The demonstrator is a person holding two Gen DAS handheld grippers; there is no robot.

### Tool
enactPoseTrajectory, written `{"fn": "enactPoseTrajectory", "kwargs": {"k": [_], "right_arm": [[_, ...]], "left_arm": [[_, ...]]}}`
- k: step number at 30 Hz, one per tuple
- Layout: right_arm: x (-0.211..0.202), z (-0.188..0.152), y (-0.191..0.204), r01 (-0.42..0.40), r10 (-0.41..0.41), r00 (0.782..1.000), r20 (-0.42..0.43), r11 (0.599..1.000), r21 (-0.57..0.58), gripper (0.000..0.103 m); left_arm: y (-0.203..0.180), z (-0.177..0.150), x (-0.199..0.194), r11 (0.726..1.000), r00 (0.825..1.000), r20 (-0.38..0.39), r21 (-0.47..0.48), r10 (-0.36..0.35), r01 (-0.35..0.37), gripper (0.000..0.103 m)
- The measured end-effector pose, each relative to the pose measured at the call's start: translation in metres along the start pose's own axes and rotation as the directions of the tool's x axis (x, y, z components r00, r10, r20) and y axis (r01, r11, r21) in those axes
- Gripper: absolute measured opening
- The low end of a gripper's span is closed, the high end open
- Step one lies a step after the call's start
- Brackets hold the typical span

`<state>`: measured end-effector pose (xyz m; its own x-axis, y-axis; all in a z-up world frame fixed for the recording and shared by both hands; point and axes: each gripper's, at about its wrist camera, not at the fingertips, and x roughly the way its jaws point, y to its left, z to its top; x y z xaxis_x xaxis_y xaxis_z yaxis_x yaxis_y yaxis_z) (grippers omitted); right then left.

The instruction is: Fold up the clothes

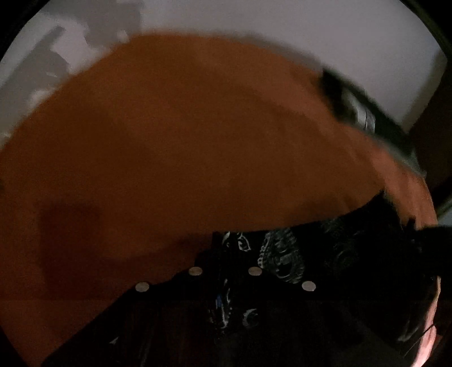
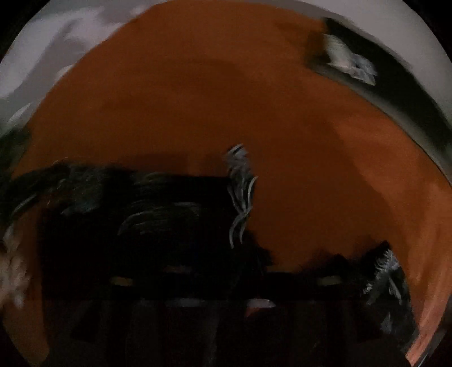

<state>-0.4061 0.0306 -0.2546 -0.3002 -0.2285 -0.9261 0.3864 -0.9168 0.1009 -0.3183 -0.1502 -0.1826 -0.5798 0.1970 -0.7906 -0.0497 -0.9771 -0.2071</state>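
Black garment [image 1: 282, 254] with white paisley print, orange cloth [image 1: 169, 141] beneath, hand-held gripper states unclear

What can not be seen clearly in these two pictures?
- Left gripper, left view: dark, the black patterned cloth covers its fingers; open or shut unclear.
- Right gripper, right view: dark and motion-blurred; same doubt.
- Dark thing at the orange surface's far edge: blurred in both views.

An orange-brown table [image 1: 169, 127] is seen filling most of both blurred, dimly lit views. Behind it, a pale grey wall [image 1: 310, 25] is shown, crossed at left by soft dark shadows [image 1: 56, 65].
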Motion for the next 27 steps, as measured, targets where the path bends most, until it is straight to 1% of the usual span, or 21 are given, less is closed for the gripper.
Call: {"fn": "enactPoseTrajectory", "kwargs": {"k": [1,2,4,5,6,7,8,10,12,13,14,15,16,17,19,21,22,23,24,26,27], "right_arm": [[-0.013,-0.003,-0.012,-0.053,0.049,0.997,0.061,0.996,0.068,0.004],[-0.026,-0.004,-0.022,-0.116,0.1,0.987,0.129,0.987,0.115,0.004],[-0.041,-0.004,-0.03,-0.222,0.191,0.955,0.229,0.967,0.121,0.004],[-0.04,-0.002,-0.029,-0.237,0.206,0.946,0.25,0.966,0.102,0.008],[-0.033,0.003,-0.027,-0.217,0.191,0.952,0.239,0.972,0.087,0.022],[-0.021,0.008,-0.027,-0.214,0.191,0.958,0.216,0.973,0.088,0.026],[-0.005,0.013,-0.029,-0.231,0.209,0.961,0.178,0.967,0.11,0.027],[0.024,0.018,-0.039,-0.272,0.252,0.96,0.124,0.946,0.177,0.027],[0.038,0.016,-0.048,-0.279,0.263,0.96,0.097,0.93,0.238,0.027],[0.04,0.015,-0.05,-0.298,0.283,0.955,0.093,0.921,0.253,0.027],[0.038,0.013,-0.052,-0.332,0.317,0.943,0.097,0.907,0.258,0.028],[0.035,0.011,-0.052,-0.352,0.337,0.936,0.103,0.902,0.251,0.034],[0.029,0.01,-0.051,-0.357,0.34,0.934,0.111,0.905,0.23,0.039],[0.023,0.008,-0.049,-0.362,0.344,0.931,0.118,0.909,0.208,0.047],[0.018,0.009,-0.041,-0.349,0.335,0.936,0.11,0.924,0.158,0.049],[0.012,0.009,-0.026,-0.316,0.309,0.948,0.077,0.943,0.109,0.049],[0.008,0.008,-0.018,-0.273,0.268,0.961,0.066,0.959,0.083,0.049],[0.003,0.005,-0.009,-0.202,0.198,0.978,0.071,0.978,0.059,0.049],[-0.002,0.001,-0.002,-0.148,0.144,0.986,0.082,0.988,0.042,0.049],[-0.004,-0.007,0.014,-0.099,0.098,0.993,0.064,0.995,0.006,0.049],[0.002,-0.009,0.022,-0.082,0.083,0.996,0.031,0.996,-0.022,0.049]], "left_arm": [[0.008,0.005,-0.018,0.999,0.998,0.046,-0.038,-0.033,0.035,0.004],[0.014,0.01,-0.034,0.996,0.994,0.083,-0.057,-0.065,0.07,0.004],[0.023,0.022,-0.059,0.992,0.986,0.131,-0.058,-0.102,0.11,0.004],[0.025,0.028,-0.059,0.994,0.989,0.121,-0.047,-0.089,0.095,0.004],[0.026,0.032,-0.052,0.996,0.993,0.095,-0.039,-0.07,0.074,0.005],[0.028,0.033,-0.04,0.998,0.997,0.058,-0.04,-0.047,0.049,0.007],[0.03,0.034,-0.028,0.999,1.0,0.02,-0.041,-0.023,0.024,0.008],[0.033,0.034,-0.005,0.999,0.998,-0.055,-0.041,0.022,-0.024,0.009],[0.04,0.03,0.013,0.997,0.99,-0.134,-0.055,0.051,-0.059,0.013],[0.045,0.028,0.018,0.995,0.985,-0.164,-0.067,0.056,-0.068,0.014],[0.052,0.026,0.013,0.995,0.987,-0.156,-0.091,0.036,-0.05,0.015],[0.059,0.026,0.004,0.992,0.992,-0.125,-0.122,0.006,-0.022,0.017],[0.066,0.025,-0.005,0.988,0.995,-0.095,-0.152,-0.016,0.002,0.023],[0.075,0.024,-0.013,0.983,0.997,-0.071,-0.186,-0.026,0.012,0.03],[0.089,0.018,-0.025,0.967,0.995,-0.054,-0.245,-0.079,0.064,0.039],[0.085,0.012,-0.022,0.971,0.989,-0.094,-0.223,-0.11,0.087,0.04],[0.082,0.008,-0.021,0.974,0.987,-0.11,-0.208,-0.117,0.092,0.04],[0.077,0.003,-0.021,0.979,0.988,-0.113,-0.186,-0.103,0.081,0.04],[0.071,-0.001,-0.02,0.983,0.988,-0.118,-0.167,-0.1,0.08,0.04],[0.062,-0.009,-0.013,0.982,0.981,-0.139,-0.146,-0.137,0.116,0.04],[0.058,-0.012,-0.008,0.984,0.98,-0.152,-0.135,-0.132,0.112,0.04]]}}
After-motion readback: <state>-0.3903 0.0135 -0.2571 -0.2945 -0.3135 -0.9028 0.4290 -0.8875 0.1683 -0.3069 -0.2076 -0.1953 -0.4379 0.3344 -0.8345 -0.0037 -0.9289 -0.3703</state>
